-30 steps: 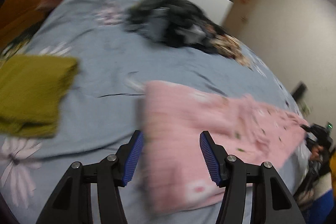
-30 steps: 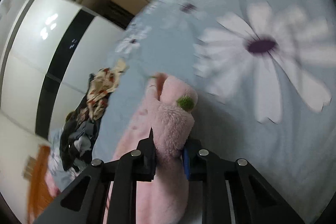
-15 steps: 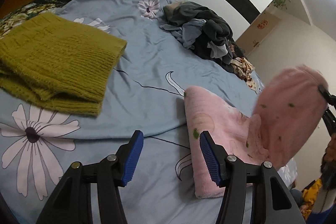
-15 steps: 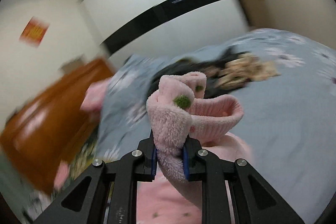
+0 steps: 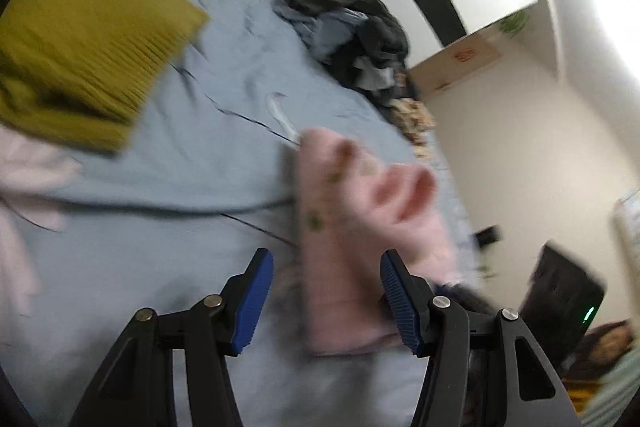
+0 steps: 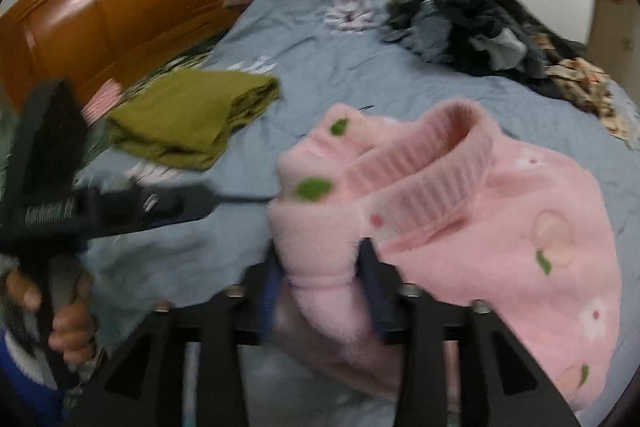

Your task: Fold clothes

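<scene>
I've got the right gripper (image 6: 320, 287) pinched on a fold of the fuzzy pink knit sweater (image 6: 460, 227) lying on the blue floral bedsheet (image 6: 340, 67) to double it over, w/ left gripper (image 5: 326, 303) wide open, holding nothing, hovering nearby.

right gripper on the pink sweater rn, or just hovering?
Touching. The right wrist view shows the right gripper with its jaws closed on a bunched fold of the pink sweater, fabric pinched between them with no gap.
</scene>
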